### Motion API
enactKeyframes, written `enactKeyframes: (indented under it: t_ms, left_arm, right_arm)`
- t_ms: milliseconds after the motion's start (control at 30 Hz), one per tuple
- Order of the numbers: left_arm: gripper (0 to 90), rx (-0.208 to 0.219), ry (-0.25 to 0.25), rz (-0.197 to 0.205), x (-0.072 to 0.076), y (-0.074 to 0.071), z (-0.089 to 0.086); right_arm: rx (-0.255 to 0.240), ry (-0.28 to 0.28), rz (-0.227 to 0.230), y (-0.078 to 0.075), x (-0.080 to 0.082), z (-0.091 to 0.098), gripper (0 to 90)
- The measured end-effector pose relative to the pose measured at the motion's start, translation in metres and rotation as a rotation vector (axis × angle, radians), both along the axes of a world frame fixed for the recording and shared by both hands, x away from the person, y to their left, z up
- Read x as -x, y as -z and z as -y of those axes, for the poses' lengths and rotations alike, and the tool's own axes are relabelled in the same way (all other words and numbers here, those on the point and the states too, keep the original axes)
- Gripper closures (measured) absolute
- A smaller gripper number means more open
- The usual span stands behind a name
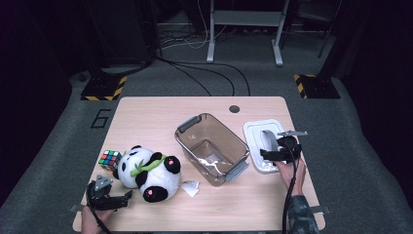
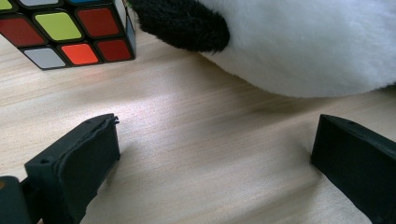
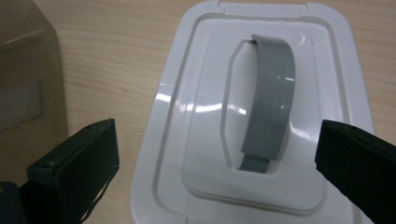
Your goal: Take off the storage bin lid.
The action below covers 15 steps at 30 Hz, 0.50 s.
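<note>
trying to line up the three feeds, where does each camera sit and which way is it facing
High view: above the person's side, looking forward and down on the table; forearms, left gripper, right gripper.
Left gripper view: along its open jaws, low over the wood, at the panda and cube.
Right gripper view: down between open jaws onto the white lid, beside the bin.
Shared: high view also shows panda, cube, lid, bin.

Both grippers, left (image 1: 127, 196) and right (image 1: 263, 155), are black with blocky jaws, grey three-cornered top plates and trailing black cables; the right sleeve (image 1: 298, 214) is camouflage-patterned.
</note>
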<state>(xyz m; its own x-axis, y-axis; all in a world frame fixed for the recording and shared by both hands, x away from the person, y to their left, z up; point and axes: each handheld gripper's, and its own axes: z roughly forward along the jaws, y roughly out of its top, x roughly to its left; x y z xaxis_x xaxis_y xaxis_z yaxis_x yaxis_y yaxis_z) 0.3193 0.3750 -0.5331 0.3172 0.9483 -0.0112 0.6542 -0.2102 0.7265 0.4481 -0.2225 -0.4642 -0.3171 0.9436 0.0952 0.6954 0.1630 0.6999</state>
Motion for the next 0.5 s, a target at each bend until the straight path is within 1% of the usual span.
enactKeyframes:
  t_ms: [67,100,133,167,200,233,267,300,367,433,467,500]
  left_arm:
    - [0.7,-0.001,0.001,-0.003,0.000,0.000,0.000]
    - [0.7,0.000,0.000,0.000,0.000,0.000,0.000]
    - [0.7,0.000,0.000,0.000,0.000,0.000,0.000]
    - [0.7,0.000,0.000,0.000,0.000,0.000,0.000]
    - [0.7,0.000,0.000,0.000,0.000,0.000,0.000]
    - [0.7,-0.001,0.000,-0.001,0.000,0.000,0.000]
    - [0.7,0.000,0.000,0.000,0.000,0.000,0.000]
    - [0.7,0.000,0.000,0.000,0.000,0.000,0.000]
    - [0.7,0.000,-0.001,0.000,0.000,0.000,0.000]
    - [0.7,0.000,0.000,0.000,0.000,0.000,0.000]
    - [0.7,0.000,0.000,0.000,0.000,0.000,0.000]
    - [0.7,0.000,0.000,0.000,0.000,0.000,0.000]
  right_arm:
    - [0.009,-0.008,0.005,0.001,0.006,-0.003,0.0]
    - [0.012,-0.024,0.014,0.002,0.011,-0.005,0.0]
    - [0.010,-0.018,0.009,0.002,0.014,-0.007,0.0]
    - [0.010,-0.018,0.009,0.002,0.014,-0.007,0.0]
    - [0.013,-0.026,0.018,0.002,0.017,-0.008,0.0]
    - [0.012,-0.037,0.017,0.002,0.020,-0.009,0.0]
    - [0.024,-0.047,0.023,0.004,0.025,-0.012,0.0]
    - [0.024,-0.047,0.023,0.004,0.025,-0.012,0.0]
    - [0.030,-0.058,0.027,0.005,0.031,-0.015,0.0]
    - [0.033,-0.069,0.025,0.006,0.037,-0.017,0.0]
    - [0.029,-0.077,0.035,0.009,0.042,-0.019,0.0]
    - [0.029,-0.077,0.035,0.009,0.042,-0.019,0.0]
